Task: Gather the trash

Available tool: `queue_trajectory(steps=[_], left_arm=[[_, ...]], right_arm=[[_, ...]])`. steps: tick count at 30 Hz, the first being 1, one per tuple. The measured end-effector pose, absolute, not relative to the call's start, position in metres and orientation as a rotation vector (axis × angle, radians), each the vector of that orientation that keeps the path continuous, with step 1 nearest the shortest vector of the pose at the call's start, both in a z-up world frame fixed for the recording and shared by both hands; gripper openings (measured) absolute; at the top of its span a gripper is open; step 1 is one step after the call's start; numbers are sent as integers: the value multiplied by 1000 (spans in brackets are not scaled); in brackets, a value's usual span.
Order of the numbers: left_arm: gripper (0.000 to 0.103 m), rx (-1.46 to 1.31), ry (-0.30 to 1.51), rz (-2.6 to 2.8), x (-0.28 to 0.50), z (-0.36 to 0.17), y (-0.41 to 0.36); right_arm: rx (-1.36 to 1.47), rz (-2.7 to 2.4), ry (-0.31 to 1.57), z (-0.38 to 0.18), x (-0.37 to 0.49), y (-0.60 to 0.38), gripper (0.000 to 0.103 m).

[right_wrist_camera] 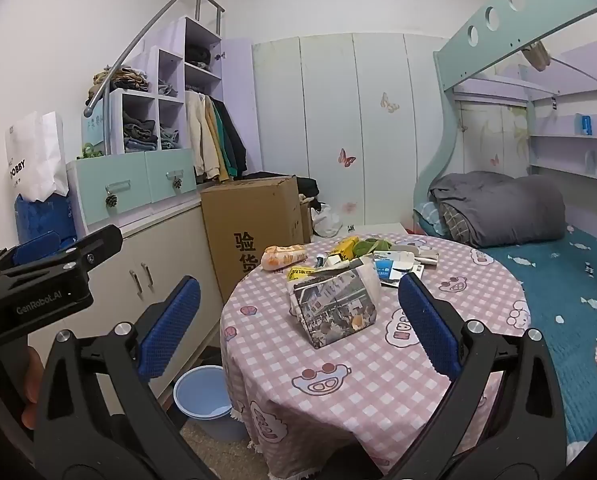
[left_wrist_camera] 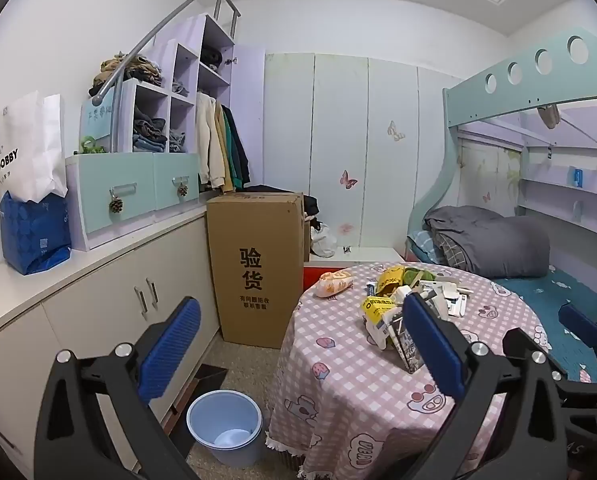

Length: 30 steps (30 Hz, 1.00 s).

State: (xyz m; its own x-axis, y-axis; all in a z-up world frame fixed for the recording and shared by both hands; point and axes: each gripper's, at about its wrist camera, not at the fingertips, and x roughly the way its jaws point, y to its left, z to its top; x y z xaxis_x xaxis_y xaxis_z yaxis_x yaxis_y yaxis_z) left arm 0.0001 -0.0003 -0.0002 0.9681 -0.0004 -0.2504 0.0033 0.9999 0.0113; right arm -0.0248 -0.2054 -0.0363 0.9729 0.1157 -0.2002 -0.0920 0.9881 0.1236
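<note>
Both claws wide open, empty: left gripper (left_wrist_camera: 302, 356), right gripper (right_wrist_camera: 298, 326). Bin (left_wrist_camera: 225, 426) on floor at 7 o'clock of table (left_wrist_camera: 350, 392). Trash pile (right_wrist_camera: 350, 276) mid-table, w/ printed bag (right_wrist_camera: 336, 312) nearest. Risk: loose wrappers slip from the pads, miss the bin.

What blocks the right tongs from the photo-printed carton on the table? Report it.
Nothing visible does. The right tongs stand open and empty, and the photo-printed carton stands at the near edge of the trash pile, with only bare checked tablecloth in front of it. The other wrappers lie behind it.
</note>
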Motion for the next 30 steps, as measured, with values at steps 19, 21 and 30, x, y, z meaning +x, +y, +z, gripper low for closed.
queue_trajectory(steps=[19, 21, 30], left_arm=[[99, 7, 261, -4, 5, -7, -2], [99, 9, 262, -4, 5, -7, -2], [99, 9, 265, -3, 8, -13, -2]], right_arm=[[115, 105, 219, -39, -22, -204, 97], [116, 106, 220, -38, -23, -205, 97], [115, 111, 225, -44, -18, -202, 97]])
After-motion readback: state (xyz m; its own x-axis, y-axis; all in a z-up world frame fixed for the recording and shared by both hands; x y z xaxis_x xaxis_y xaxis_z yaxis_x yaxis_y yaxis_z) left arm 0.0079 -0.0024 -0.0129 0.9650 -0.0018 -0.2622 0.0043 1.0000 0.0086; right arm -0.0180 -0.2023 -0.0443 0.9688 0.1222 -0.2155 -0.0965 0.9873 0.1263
